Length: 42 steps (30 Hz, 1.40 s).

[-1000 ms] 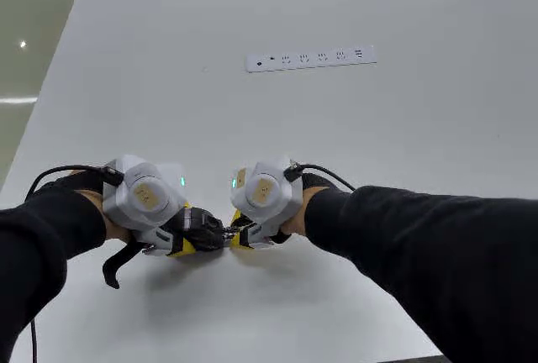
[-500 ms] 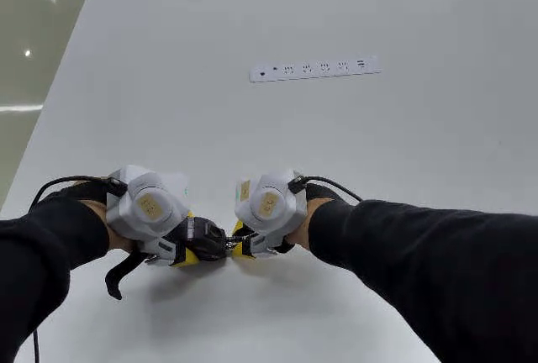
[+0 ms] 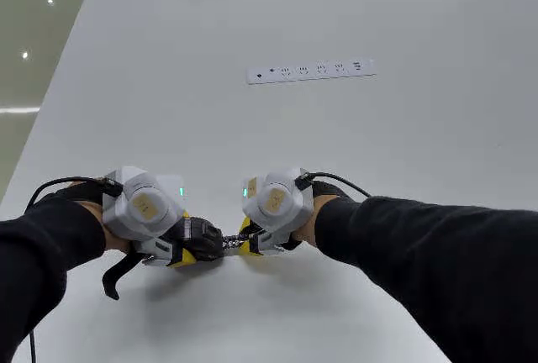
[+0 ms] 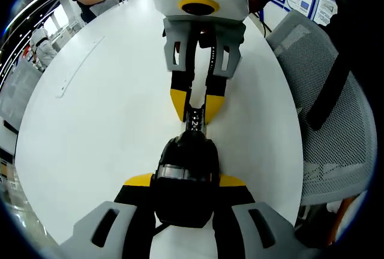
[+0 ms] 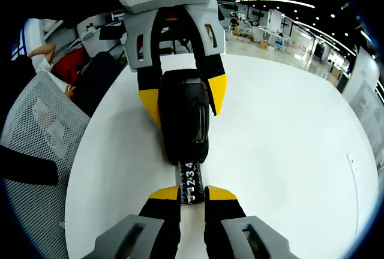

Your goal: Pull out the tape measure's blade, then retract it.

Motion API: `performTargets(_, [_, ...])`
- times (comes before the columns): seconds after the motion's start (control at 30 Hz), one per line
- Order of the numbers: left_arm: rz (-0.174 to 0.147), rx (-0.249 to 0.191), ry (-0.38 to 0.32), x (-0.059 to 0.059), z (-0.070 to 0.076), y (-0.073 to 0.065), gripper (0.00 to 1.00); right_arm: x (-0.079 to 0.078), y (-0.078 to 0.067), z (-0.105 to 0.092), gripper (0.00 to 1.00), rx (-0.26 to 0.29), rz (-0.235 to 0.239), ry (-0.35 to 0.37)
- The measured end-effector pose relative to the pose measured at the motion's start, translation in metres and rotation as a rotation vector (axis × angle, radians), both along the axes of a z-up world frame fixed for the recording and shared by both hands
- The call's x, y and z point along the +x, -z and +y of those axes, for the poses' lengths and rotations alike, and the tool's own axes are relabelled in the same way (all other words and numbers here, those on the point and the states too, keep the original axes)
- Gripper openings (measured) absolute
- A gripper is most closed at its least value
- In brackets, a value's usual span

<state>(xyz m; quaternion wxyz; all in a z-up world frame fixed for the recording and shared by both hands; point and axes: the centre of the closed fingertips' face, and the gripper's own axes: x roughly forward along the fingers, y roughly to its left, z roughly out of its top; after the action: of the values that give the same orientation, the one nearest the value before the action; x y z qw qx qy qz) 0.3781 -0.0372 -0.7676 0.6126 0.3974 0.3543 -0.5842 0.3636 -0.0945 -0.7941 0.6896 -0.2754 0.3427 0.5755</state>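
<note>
Black tape measure clamped in left tongs; right tongs, at its 3 o'clock, pinch short exposed blade; white desk below.

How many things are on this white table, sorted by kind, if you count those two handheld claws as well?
tape measure: 1
power strip: 1
grippers: 2, the left gripper and the right gripper
Total: 4
</note>
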Motion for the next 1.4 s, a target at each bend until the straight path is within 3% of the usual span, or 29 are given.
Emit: performTargets(1.4, [0.000, -0.002, -0.009, -0.002, 0.000, -0.003, 0.31, 0.001, 0.001, -0.027, 0.09, -0.020, 0.015, 0.038])
